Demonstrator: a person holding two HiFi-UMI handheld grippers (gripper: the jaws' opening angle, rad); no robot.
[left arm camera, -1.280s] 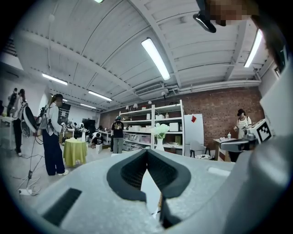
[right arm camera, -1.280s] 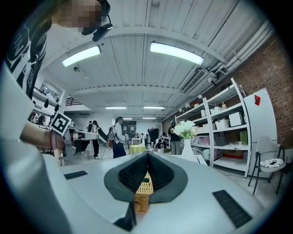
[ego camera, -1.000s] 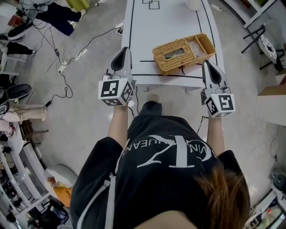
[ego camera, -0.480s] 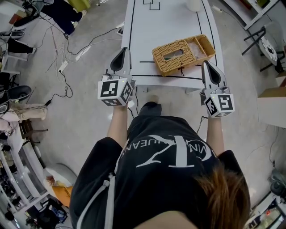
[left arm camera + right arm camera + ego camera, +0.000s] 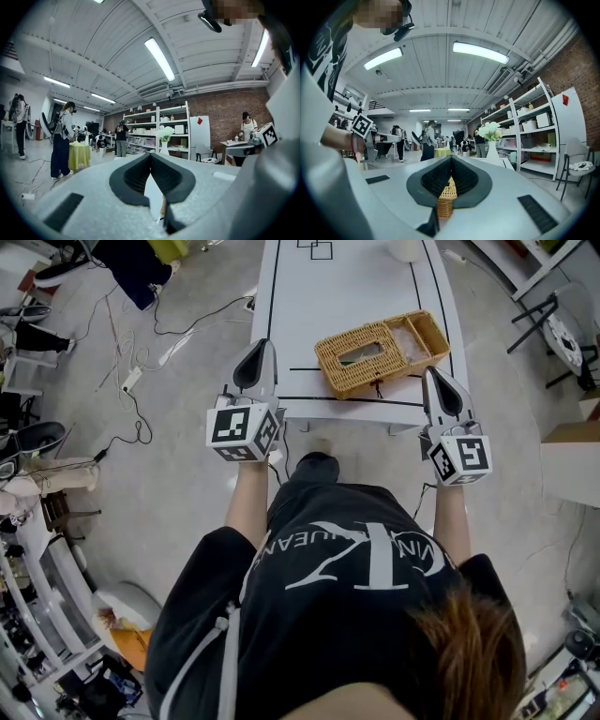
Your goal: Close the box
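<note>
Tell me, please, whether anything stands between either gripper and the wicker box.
Nothing visible does: only bare white table lies between the wicker box and the left gripper or the right gripper.

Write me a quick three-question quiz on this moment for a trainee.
1. True or false: the wicker box on the white table is already closed.
2. Pick one. The left claw and right claw are: A) both open; B) both shut and empty, short of the box; C) both shut on the box.
3. In the head view, which claw does the box lie closer to?

Key: 1. False, its two halves lie open side by side. 2. B. 3. The right claw.
</note>
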